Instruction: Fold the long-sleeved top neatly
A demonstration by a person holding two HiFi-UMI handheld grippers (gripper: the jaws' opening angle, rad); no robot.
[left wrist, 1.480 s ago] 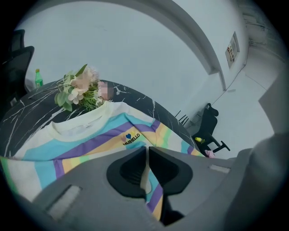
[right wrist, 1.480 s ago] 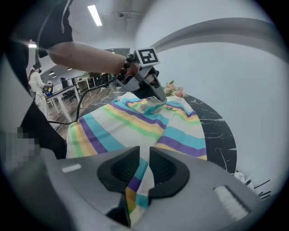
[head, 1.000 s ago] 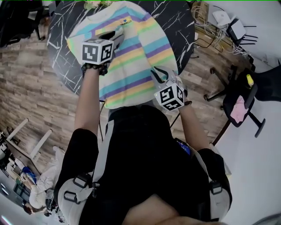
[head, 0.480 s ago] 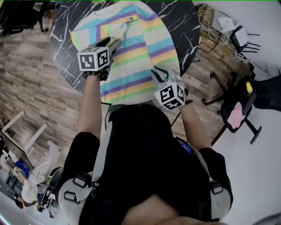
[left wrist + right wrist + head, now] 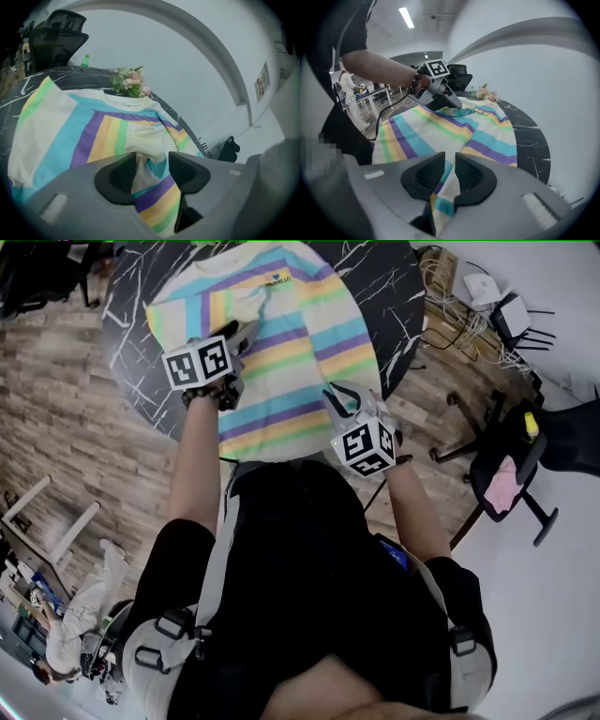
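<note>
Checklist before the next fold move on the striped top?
1. Release by the left gripper: ok; jaws have just been opening and stand apart, with fabric lying loose between them.
2. Hold by the right gripper on the top, near hem: ok, shut on it.
3. The sleeve folded onto the front: ok.
4. Whole garment on the table: cannot tell; the hem hides the near edge.
5. The flowers clear of the collar: cannot tell.
</note>
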